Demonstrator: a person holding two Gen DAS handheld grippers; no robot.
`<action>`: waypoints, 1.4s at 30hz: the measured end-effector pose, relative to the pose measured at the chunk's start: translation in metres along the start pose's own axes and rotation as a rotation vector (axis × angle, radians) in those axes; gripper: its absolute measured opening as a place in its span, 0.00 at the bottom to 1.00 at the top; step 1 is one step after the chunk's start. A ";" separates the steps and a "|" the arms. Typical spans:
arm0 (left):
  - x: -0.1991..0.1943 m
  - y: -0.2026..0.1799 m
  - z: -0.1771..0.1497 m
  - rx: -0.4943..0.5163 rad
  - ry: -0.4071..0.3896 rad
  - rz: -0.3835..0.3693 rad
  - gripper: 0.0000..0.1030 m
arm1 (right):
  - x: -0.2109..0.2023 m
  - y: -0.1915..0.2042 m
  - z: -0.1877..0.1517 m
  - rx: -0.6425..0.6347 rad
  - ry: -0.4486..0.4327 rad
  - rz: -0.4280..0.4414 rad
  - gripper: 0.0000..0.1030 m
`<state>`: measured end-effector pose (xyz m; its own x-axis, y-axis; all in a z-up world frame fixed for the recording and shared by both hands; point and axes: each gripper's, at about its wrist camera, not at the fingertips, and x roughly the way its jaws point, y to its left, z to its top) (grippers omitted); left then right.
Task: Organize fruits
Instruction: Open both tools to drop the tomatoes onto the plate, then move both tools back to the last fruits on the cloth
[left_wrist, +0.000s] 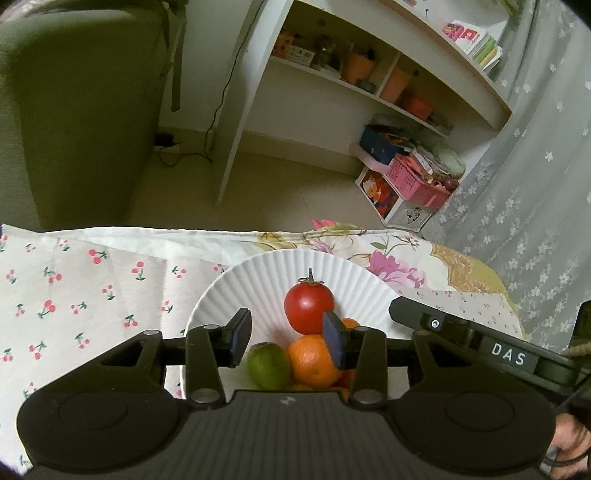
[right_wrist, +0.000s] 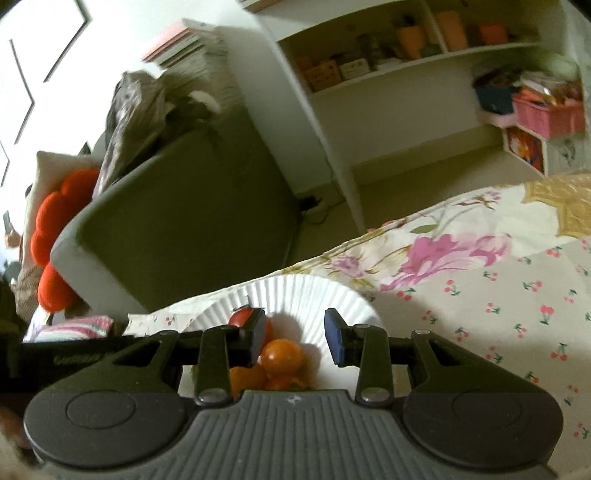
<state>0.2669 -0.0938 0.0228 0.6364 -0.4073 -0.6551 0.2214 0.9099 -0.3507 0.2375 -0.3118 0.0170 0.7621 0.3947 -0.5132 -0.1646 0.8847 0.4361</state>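
Both grippers hover with jaws apart and empty over a white fluted paper plate (left_wrist: 236, 284) of fruit.

Seen from the left wrist view, the left gripper (left_wrist: 287, 336) sits low in the frame's centre, nothing between its blue pads; beyond them lie a red tomato (left_wrist: 308, 303), an orange (left_wrist: 312, 362) and a green fruit (left_wrist: 267, 365), touching one another on the plate. Seen from the right wrist view, the right gripper (right_wrist: 295, 338) holds nothing; its left finger partly hides the tomato (right_wrist: 240, 317), and oranges (right_wrist: 282, 354) cluster just below. A cherry-print cloth (left_wrist: 92, 280) lies under the plate.
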 end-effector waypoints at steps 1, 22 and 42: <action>-0.004 0.000 -0.001 0.000 -0.002 0.001 0.30 | -0.001 0.000 0.000 -0.004 0.002 -0.007 0.32; -0.060 -0.004 -0.041 0.070 -0.037 0.148 0.66 | -0.037 0.043 -0.010 -0.176 0.085 -0.135 0.64; -0.108 0.003 -0.110 0.219 0.014 0.232 0.91 | -0.081 0.091 -0.051 -0.197 0.181 -0.047 0.97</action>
<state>0.1176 -0.0557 0.0194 0.6787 -0.1866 -0.7104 0.2266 0.9732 -0.0392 0.1291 -0.2507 0.0604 0.6506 0.3747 -0.6605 -0.2640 0.9271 0.2659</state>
